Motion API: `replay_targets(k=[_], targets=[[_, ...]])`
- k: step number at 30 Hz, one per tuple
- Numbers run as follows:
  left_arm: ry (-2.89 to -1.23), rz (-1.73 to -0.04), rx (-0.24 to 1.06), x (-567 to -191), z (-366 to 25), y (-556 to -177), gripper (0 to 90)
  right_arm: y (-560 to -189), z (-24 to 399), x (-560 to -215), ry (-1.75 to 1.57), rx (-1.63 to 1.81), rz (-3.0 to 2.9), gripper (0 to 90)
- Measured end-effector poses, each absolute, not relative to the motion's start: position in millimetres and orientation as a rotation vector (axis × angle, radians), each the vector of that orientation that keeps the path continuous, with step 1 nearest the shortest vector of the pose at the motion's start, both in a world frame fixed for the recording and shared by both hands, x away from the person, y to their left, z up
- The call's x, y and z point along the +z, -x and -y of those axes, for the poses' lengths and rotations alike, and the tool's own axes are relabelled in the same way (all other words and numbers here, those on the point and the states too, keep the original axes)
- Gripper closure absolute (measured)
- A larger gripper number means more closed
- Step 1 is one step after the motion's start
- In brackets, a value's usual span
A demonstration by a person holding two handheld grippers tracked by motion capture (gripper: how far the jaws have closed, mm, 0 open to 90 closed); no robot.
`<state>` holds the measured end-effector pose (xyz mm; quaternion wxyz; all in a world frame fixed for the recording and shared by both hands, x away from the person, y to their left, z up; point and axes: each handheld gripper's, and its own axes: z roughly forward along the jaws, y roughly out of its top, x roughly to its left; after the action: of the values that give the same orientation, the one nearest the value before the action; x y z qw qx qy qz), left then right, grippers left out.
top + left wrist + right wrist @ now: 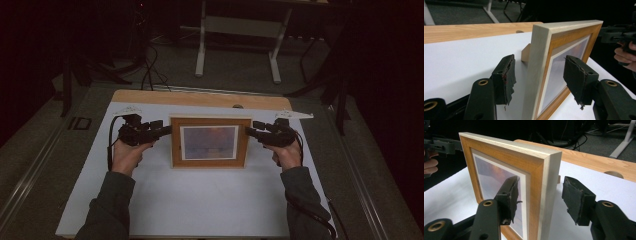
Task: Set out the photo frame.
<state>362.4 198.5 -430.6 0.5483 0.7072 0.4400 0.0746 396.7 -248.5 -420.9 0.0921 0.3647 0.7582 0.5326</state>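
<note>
1. Picture frame (210, 142): wooden, with a pale outer edge, a warm brown face, a white mat and a purplish-orange print. It stands upright near the middle of the white table cover (200, 200), between the two grippers. In the left gripper view a small wooden prop (525, 52) shows behind it.

2. Left gripper (165, 131): held in the person's left hand (127, 152) at the frame's left edge. In the left gripper view its jaws straddle that edge, one pad (505, 78) behind the frame and one pad (579, 78) in front of the print. Both pads stand apart from the wood, with a clear gap on each side; the jaws are wide and nothing is clamped.

3. Right gripper (248, 132): held in the person's right hand (289, 152) at the frame's right edge. In the right gripper view one pad (509, 198) sits in front of the print, close to the frame's face; whether it touches cannot be told. The other pad (576, 200) stands well clear behind. The jaws are wide and do not pinch the frame.

4. Table (200, 99): light wooden top, showing as a strip beyond the white cover's far edge.

5. Floor beyond the table: grey, with a white stand (239, 45) and dark cables (150, 70).
</note>
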Motion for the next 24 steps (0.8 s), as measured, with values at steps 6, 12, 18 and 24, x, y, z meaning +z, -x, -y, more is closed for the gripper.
replay_targets(k=[6, 12, 18, 24], targets=[[-1.665, -1.058, 0.194, -432.7, -207.1, -356.2, 45.1, -391.8, 254.6, -419.8, -1.066, 1.583, -2.251, 50.9], [-1.665, -1.072, 0.210, -434.5, -214.7, -350.5, 46.7, -388.1, 259.4, -421.4, -1.065, 1.584, -2.251, 55.6], [-1.665, -1.082, 0.237, -435.8, -222.0, -343.8, 48.3, -385.0, 263.7, -424.8, -1.067, 1.573, -2.251, 63.2], [-1.697, -1.093, 0.270, -440.8, -224.8, -337.4, 49.3, -382.7, 266.5, -430.4, -1.080, 1.561, -2.248, 69.0]])
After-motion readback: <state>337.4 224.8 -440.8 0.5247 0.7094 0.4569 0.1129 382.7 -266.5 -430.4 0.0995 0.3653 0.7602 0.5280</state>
